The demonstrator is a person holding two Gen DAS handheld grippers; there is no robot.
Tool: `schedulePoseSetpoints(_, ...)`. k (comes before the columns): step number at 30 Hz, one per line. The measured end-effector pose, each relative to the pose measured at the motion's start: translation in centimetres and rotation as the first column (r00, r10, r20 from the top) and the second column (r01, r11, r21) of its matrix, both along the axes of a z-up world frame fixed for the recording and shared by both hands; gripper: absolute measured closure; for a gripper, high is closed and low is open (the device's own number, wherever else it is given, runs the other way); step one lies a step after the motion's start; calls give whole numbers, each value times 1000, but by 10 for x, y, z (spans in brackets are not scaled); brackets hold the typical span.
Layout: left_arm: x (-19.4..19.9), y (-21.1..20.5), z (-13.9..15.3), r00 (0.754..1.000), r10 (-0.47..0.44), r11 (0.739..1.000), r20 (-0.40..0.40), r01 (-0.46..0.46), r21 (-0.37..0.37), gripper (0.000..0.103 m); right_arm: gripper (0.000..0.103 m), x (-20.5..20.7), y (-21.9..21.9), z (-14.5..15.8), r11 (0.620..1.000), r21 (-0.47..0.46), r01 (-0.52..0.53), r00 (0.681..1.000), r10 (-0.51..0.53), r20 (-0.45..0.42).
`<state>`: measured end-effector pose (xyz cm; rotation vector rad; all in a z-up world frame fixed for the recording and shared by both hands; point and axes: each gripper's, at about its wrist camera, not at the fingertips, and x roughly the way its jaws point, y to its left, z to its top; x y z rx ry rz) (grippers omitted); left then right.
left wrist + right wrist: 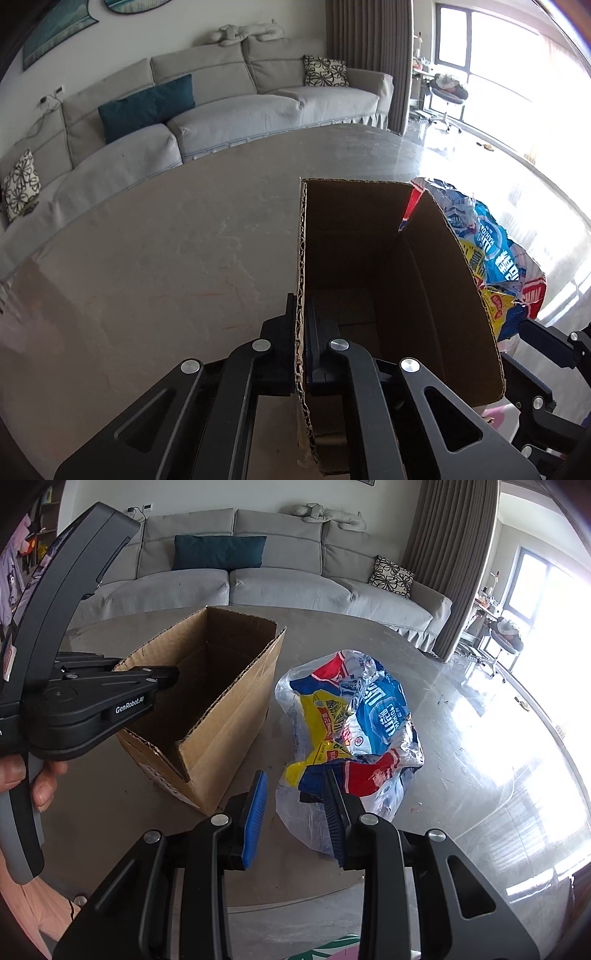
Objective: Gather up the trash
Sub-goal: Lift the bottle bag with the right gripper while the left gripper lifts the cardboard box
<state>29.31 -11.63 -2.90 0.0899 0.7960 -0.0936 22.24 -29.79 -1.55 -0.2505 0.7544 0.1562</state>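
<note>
Looking along our right tongs, we see a crumpled plastic wrapper lying on the grey stone table, printed in blue, yellow and red with clear shiny film at its edges. It sits just beside an open brown cardboard box, to the right of the box's long side wall, and the two look close enough to touch, though we cannot tell for sure. The box stands upright on the table with its top open and its inside dark and bare as far as we can see. Our right tongs are spread apart with nothing gripped; the left finger with its blue ribbed pad stands in the gap between box and wrapper, while the right finger reaches over the near edge of the wrapper. Whether that finger touches the film we cannot tell. Our left tongs are clenched on the near wall of the box, one finger outside and one inside the corrugated edge. From the left wrist view the wrapper shows past the far side wall of the box. In the right wrist view our left hand wraps the grey handle at the left edge, fingers curled round it, and the left tongs come in level from the left onto the box rim. A grey sofa stands behind the table.
</note>
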Motion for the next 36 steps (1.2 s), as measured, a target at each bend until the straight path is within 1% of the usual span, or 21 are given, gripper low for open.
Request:
schedulePoseSetpoints(3, -6, -3, 5, 1000, -8, 1000, 15, 8, 12, 98, 71, 0, 0, 2, 1000, -1, 0, 1000, 0, 9)
schedulePoseSetpoints(12, -17, -4, 23, 998, -25, 1000, 64, 25, 15, 98, 71, 1, -5, 11, 1000, 15, 6, 999, -7, 39)
schedulePoseSetpoints(19, -17, -8, 23, 996, -24, 999, 89, 21, 32, 98, 71, 11, -12, 11, 1000, 31, 5, 999, -6, 44)
schedulePoseSetpoints(25, -13, -11, 23, 996, -12, 999, 92, 8, 43, 98, 71, 19, -18, 12, 999, 53, 4, 998, -7, 57)
schedulePoseSetpoints(29, -12, -13, 28, 993, -4, 998, 119, -3, 61, 98, 71, 17, -23, 15, 998, 60, 4, 998, -8, 68)
schedulePoseSetpoints(32, -9, -14, 30, 992, -2, 998, 123, -6, 61, 98, 71, 21, -30, 14, 998, 57, 23, 997, -27, 66)
schedulePoseSetpoints(36, -7, -13, 31, 992, -1, 998, 123, -7, 62, 98, 71, 28, -40, 9, 995, 92, 35, 998, -39, 41)
